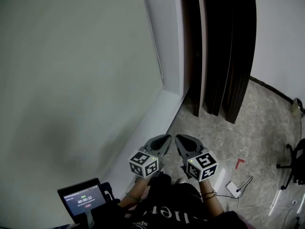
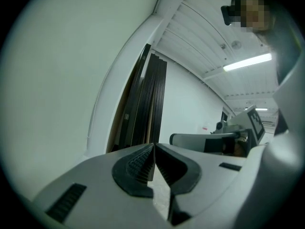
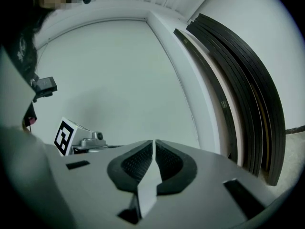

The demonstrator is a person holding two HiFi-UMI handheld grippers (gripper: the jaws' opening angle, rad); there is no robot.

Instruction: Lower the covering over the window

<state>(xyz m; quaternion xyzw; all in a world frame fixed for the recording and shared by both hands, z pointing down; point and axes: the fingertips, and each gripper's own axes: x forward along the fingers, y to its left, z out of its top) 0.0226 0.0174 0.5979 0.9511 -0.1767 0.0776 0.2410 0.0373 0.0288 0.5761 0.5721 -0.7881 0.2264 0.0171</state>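
Note:
A large pale grey-green covering (image 1: 71, 80) fills the window area at the left, down to the white sill (image 1: 143, 142). A thin cord (image 1: 153, 37) hangs along its right edge, beside the white frame. My left gripper (image 1: 166, 139) and right gripper (image 1: 178, 139) are side by side low in the head view, in front of the sill and well below the cord. Both are shut with nothing between the jaws. The left gripper (image 2: 153, 146) points toward the frame and the covering (image 2: 57, 80). The right gripper (image 3: 154, 142) faces the covering (image 3: 119, 80).
Several dark curved panels (image 1: 224, 56) lean in the corner right of the frame. A small screen device (image 1: 82, 199) sits at the lower left. On the stone floor lie a white box with a cable (image 1: 234, 189) and a red mark (image 1: 239, 162). A chair base (image 1: 293, 161) stands far right.

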